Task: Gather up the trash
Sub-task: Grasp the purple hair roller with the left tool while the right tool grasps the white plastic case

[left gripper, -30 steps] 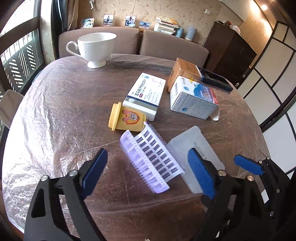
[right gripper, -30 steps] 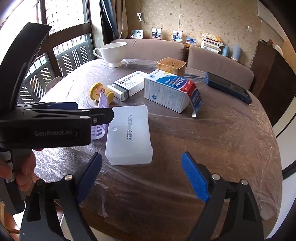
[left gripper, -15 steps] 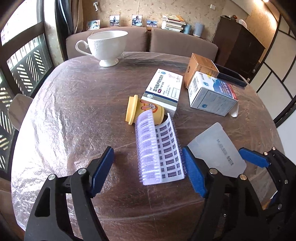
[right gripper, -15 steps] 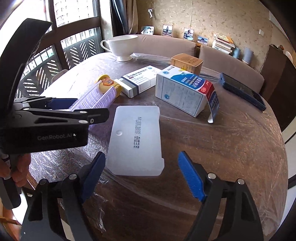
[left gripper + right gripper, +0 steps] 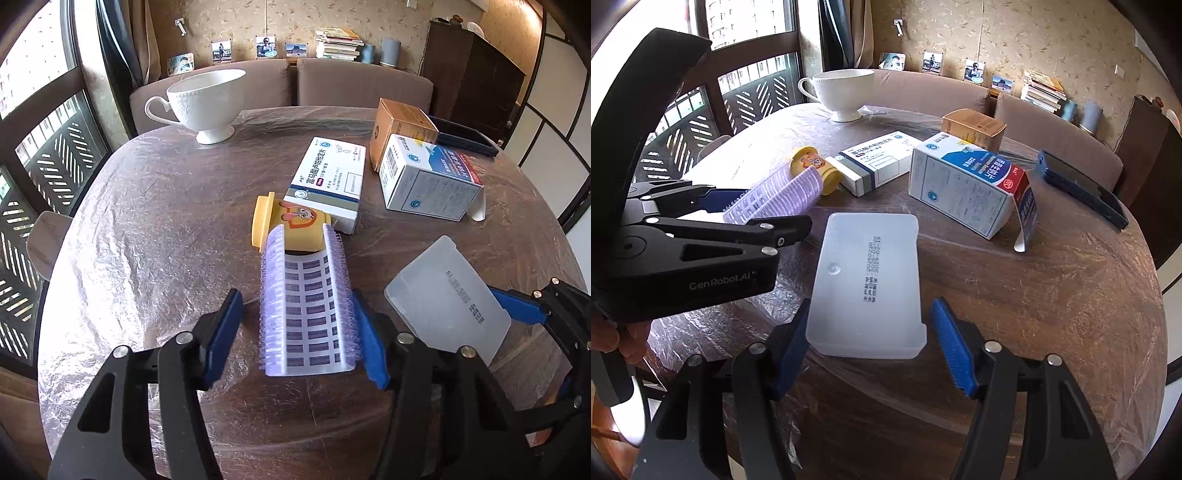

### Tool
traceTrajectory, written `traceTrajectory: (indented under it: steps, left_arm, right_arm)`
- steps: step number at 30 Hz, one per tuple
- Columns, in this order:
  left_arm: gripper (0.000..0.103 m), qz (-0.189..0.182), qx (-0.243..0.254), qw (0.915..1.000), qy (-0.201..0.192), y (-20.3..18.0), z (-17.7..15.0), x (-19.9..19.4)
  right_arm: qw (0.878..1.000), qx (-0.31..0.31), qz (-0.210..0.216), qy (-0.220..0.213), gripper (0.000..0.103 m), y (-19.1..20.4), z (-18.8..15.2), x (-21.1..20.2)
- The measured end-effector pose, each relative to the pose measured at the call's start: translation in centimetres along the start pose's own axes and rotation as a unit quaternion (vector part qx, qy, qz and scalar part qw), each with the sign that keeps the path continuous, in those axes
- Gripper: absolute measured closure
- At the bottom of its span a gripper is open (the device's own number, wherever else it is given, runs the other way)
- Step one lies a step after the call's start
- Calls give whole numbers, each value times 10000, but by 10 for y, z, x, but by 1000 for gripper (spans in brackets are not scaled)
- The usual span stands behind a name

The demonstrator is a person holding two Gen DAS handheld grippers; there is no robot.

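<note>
- You're working over a round table [image 5: 155, 206] under a crinkled clear plastic sheet; it fills both wrist views
- Your left gripper [image 5: 299, 332] sits low at the near edge, jaws apart around the purple hair roller [image 5: 306, 310]; the right blue pad [image 5: 369, 347] looks to be touching the roller's bristles, the left pad stands just off it, so nothing is clamped yet
- Your right gripper [image 5: 875, 343] is spread wide either side of the frosted plastic lid [image 5: 868, 280]; the left pad is right at the lid's near corner, the right one just clear of it
- That lid lies flat near the table's front edge, printed text up its middle, just right of the roller
- The blue-and-white carton [image 5: 428, 181] lies on its side further back to the right, its end flap hanging open; the brown cardboard box [image 5: 399, 125] is right behind it
- The white medicine box [image 5: 328, 177] lies flat mid-table, between the carton and the yellow cartoon container [image 5: 291, 229]
- The yellow container lies on its side, touching the roller's far end
- The white footed cup [image 5: 207, 99] stands upright at the far left edge, well apart from the rest
- A dark phone [image 5: 1082, 184] lies flat at the far right
</note>
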State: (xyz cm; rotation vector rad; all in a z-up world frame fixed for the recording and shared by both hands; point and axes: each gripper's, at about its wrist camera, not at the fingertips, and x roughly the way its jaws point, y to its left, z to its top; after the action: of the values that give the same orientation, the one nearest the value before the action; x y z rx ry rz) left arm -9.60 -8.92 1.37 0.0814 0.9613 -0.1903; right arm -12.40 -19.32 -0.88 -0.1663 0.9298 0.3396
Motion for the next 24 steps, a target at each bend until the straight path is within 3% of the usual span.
traceTrajectory:
  steps: [2, 4, 24]
  left_arm:
    - [56, -37, -4, 10000, 3, 2, 1, -1]
    - [59, -96, -10, 10000, 23, 2, 1, -1]
    - [59, -344, -100, 9994, -8, -17, -17, -25]
  right_arm:
    - [10000, -1, 6, -6, 49, 0, 1, -1]
    - [10000, 80, 31, -36, 49, -2, 0, -3]
    - [9953, 951, 141, -150, 49, -38, -13, -34]
